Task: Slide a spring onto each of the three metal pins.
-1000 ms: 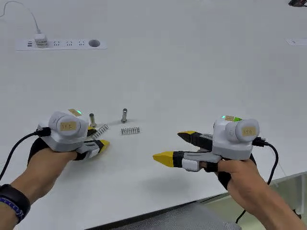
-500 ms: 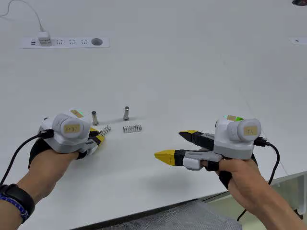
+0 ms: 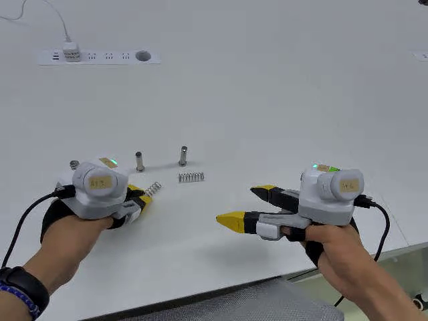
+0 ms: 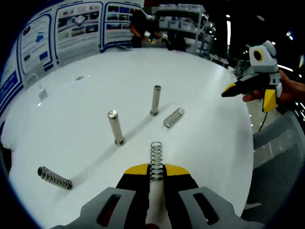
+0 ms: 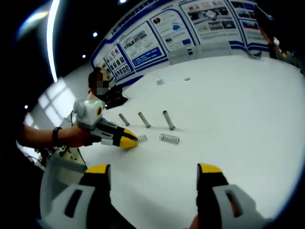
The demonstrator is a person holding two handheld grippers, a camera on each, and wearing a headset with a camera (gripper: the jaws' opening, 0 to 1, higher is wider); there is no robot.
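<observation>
Two bare metal pins stand upright on the white table; in the left gripper view they are the near pin and the far pin. A third pin to the left has coils around it. My left gripper is shut on one end of a spring, just short of the pins. A loose spring lies beside the right pin. My right gripper hovers open to the right, holding nothing.
A white power strip with a plugged-in charger lies at the far left of the table. The table's front edge runs just below both hands. People and shelves stand beyond the table's far side in the left gripper view.
My left gripper has drawn back toward me with the spring in its tips, uncovering the third pin at the left. The right gripper has hardly moved.
</observation>
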